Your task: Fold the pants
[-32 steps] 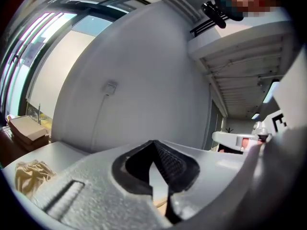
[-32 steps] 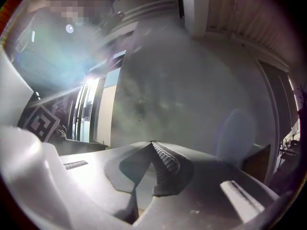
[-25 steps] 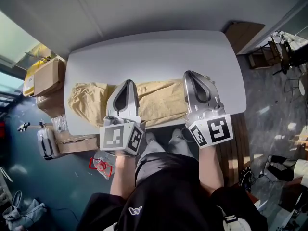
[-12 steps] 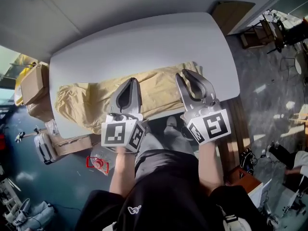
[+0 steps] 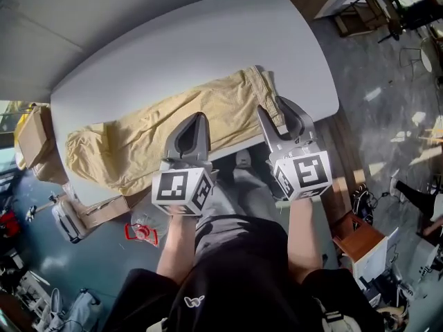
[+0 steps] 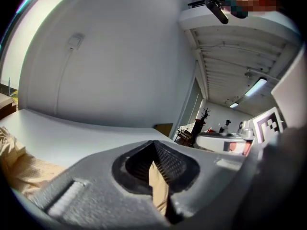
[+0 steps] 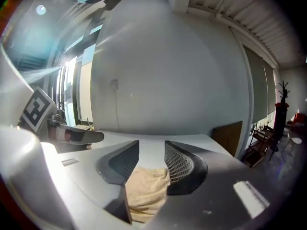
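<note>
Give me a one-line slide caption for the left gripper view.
Left claw pinches a strip of tan pants, white table beyond.

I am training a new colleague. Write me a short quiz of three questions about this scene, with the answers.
1. True or false: the pants lie along the table's near edge.
2. Which gripper is shut on cloth? A. left gripper B. right gripper C. both
3. Fill in: the pants are ___ in colour.
Key: 1. True. 2. A. The right gripper's jaws have just been opening, with cloth loose between them. 3. Tan.
</note>
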Available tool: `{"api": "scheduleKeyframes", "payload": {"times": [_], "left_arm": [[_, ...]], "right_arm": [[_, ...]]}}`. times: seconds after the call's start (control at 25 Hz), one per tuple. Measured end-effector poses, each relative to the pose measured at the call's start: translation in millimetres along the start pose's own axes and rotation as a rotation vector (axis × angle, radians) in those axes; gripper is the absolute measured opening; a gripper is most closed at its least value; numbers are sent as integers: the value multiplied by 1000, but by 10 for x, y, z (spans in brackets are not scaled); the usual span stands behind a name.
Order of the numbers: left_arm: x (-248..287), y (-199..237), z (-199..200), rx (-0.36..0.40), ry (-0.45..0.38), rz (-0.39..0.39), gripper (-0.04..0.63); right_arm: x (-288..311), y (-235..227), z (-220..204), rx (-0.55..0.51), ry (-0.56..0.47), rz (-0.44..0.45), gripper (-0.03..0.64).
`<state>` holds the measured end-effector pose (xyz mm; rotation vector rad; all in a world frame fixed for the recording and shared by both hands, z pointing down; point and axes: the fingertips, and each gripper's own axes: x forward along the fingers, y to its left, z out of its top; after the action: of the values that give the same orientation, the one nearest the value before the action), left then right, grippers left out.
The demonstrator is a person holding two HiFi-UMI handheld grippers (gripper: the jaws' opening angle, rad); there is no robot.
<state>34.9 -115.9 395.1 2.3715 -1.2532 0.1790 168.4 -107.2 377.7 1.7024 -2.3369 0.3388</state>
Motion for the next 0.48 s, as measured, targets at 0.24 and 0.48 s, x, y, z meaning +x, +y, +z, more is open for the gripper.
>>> {"api": "scheduleKeyframes", "payload": {"times": [0.24,0.48], "left_arm": [[218,-275,-258,9,61,-39,3],[319,-257,-487,4,103,-18,3]], "right_arm": [[-19,-453,-723,85,156,-72,238],[45,-697,-1454,141,324,-98,250]]}}
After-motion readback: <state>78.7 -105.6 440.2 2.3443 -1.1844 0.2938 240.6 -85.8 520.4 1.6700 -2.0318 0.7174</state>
